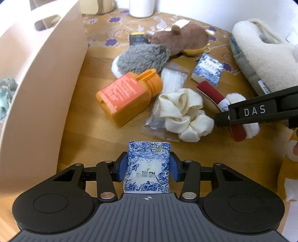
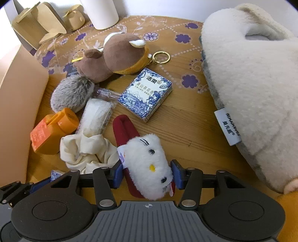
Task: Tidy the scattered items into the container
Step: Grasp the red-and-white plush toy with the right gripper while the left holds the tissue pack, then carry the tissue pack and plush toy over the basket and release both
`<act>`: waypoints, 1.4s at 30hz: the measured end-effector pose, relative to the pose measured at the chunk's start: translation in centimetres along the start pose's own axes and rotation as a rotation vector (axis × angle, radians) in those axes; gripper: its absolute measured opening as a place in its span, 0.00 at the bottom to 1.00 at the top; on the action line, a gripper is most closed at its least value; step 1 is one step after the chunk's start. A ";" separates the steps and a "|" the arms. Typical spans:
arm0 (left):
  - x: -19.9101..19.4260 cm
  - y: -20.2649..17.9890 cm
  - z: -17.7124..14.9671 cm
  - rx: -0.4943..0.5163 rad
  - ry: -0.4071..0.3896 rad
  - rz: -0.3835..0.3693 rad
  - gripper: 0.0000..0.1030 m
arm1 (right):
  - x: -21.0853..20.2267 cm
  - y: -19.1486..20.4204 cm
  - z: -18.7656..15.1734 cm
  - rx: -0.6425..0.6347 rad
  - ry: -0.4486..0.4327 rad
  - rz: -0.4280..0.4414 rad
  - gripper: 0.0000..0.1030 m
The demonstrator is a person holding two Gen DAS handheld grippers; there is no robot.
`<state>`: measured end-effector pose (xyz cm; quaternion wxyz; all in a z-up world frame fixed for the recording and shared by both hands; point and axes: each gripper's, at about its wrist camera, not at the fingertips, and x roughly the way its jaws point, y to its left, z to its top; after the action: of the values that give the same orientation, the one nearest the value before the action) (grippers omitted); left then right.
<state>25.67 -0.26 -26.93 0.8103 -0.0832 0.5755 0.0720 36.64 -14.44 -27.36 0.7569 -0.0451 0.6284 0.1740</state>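
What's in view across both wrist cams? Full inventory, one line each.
container: 1, beige, left edge of table
tissue packs: 2, blue-white; one between left fingers, one flat mid-table
orange bottle: 1, lying beside the container
scrunchie: 1, cream, mid-table
wrapped white item: 1, clear wrap, behind the scrunchie
cat slipper: 1, red sole, white plush face, between right fingers
grey plush: 1, behind the bottle
brown plush keychain: 1, gold ring, far side
cream slipper: 1, right edge
white cylinder: 1, back of table
cardboard pieces: tan, back left
table: wood, floral cloth at the back
left gripper: shut on tissue pack
right gripper: straddling cat slipper, contact unclear
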 end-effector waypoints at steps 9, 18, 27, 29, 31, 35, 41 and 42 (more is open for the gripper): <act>-3.4 -0.6 0.6 0.038 -0.064 -0.041 0.46 | -3.6 0.3 -0.8 0.005 -0.058 0.007 0.48; -8.4 -0.4 1.6 0.074 -0.130 -0.047 0.46 | -7.6 0.7 -1.9 0.031 -0.126 0.007 0.48; -13.5 1.8 2.4 0.086 -0.205 -0.050 0.46 | -12.5 3.3 -1.9 0.033 -0.225 0.007 0.48; -14.4 2.5 2.6 0.085 -0.220 -0.046 0.46 | -13.6 4.2 -1.7 0.028 -0.249 0.010 0.48; -15.1 3.4 2.7 0.083 -0.229 -0.042 0.46 | -14.6 5.3 -1.3 0.022 -0.270 0.016 0.48; -16.2 5.5 2.9 0.071 -0.246 -0.030 0.46 | -16.2 7.8 -0.8 0.009 -0.310 0.027 0.48; -17.3 9.6 3.1 0.040 -0.264 -0.010 0.46 | -17.0 11.9 0.1 -0.012 -0.339 0.042 0.48; -17.5 10.3 3.2 0.035 -0.266 -0.008 0.46 | -17.1 12.6 0.3 -0.017 -0.342 0.045 0.48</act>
<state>20.70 10.10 -9.95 0.8810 -0.0612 0.4639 0.0692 30.31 -6.10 -8.91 0.8483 -0.0073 0.4897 0.2013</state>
